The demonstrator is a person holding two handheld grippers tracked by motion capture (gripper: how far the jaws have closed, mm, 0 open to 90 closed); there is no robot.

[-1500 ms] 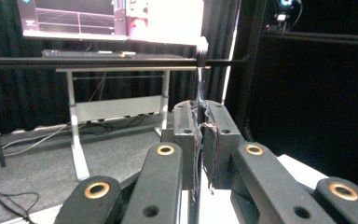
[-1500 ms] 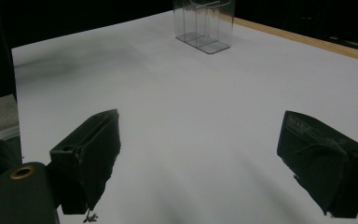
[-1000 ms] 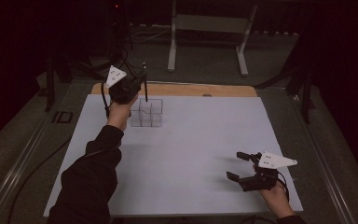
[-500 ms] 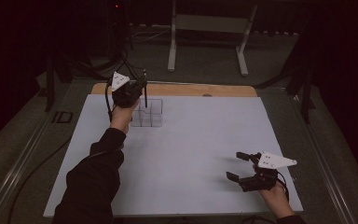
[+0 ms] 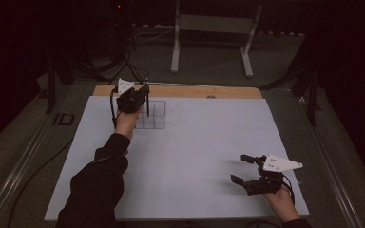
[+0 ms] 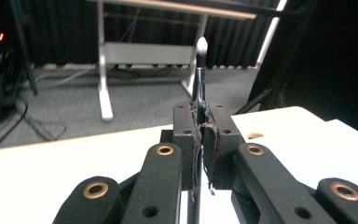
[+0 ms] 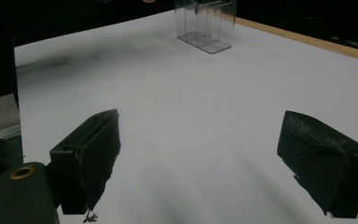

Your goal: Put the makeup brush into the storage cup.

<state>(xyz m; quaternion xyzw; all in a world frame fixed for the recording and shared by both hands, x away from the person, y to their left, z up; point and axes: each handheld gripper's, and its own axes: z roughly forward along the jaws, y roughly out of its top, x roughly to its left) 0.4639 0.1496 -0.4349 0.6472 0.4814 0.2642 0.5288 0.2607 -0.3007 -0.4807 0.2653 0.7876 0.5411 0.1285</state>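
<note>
Your left gripper (image 6: pixel 200 135) is clamping a makeup brush (image 6: pixel 200 70) upright over the clear organizer (image 5: pixel 153 115); your right gripper (image 5: pixel 241 170) is resting agape on the bench (image 5: pixel 195 156).

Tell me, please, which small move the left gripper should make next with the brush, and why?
Probably lower it a little further: the left gripper is shut on the upright brush, whose lower end hangs over the clear organizer, apparently not yet seated in a compartment.

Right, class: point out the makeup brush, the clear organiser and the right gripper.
makeup brush (image 6: pixel 202 46), left gripper view, on its bristle tip.
clear organiser (image 7: pixel 208 25), right gripper view, on its front wall.
right gripper (image 5: pixel 238 169), high view, midway between its fingertips.
</note>
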